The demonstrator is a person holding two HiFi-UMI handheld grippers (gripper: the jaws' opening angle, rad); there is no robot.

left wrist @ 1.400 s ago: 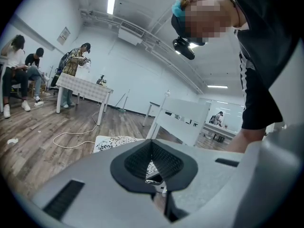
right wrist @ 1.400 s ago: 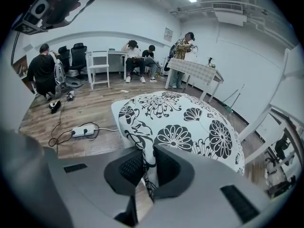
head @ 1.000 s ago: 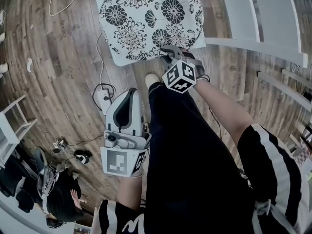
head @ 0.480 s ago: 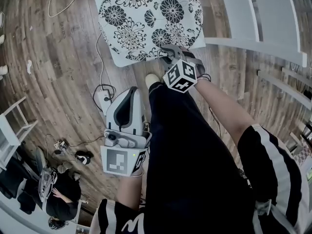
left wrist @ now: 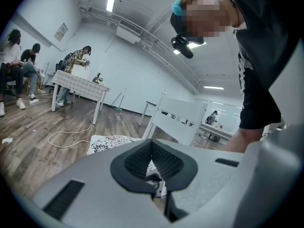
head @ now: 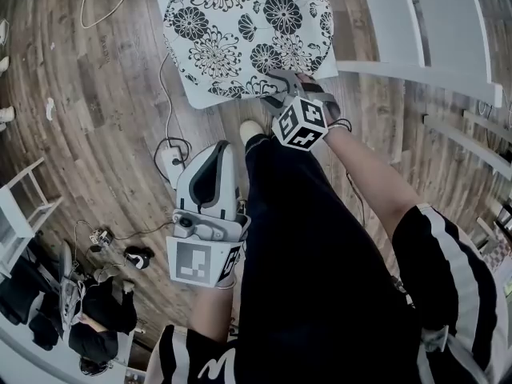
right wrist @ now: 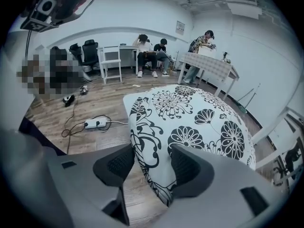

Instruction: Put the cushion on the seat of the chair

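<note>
We see a wooden floor (head: pixel 104 78) filling most of the head view. On the far right stands the white slatted chair (head: pixel 400 30). Just left of its slats lies the cushion (head: pixel 248 22), white with black flowers, and we cannot tell whether it rests fully on the seat. The right gripper (head: pixel 280 86) reaches to the cushion's near edge. In the right gripper view we see its jaws partly closed on that edge, one pad on each side of the fabric (right wrist: pixel 152 167). The left gripper (head: pixel 214 154) hangs nearer, left of the person's black trouser leg. We see its jaws pressed together with nothing between them (left wrist: pixel 153 151). A white power strip (head: pixel 170 165) lies on the floor just beside the left gripper's tip, well apart from the cushion.
</note>
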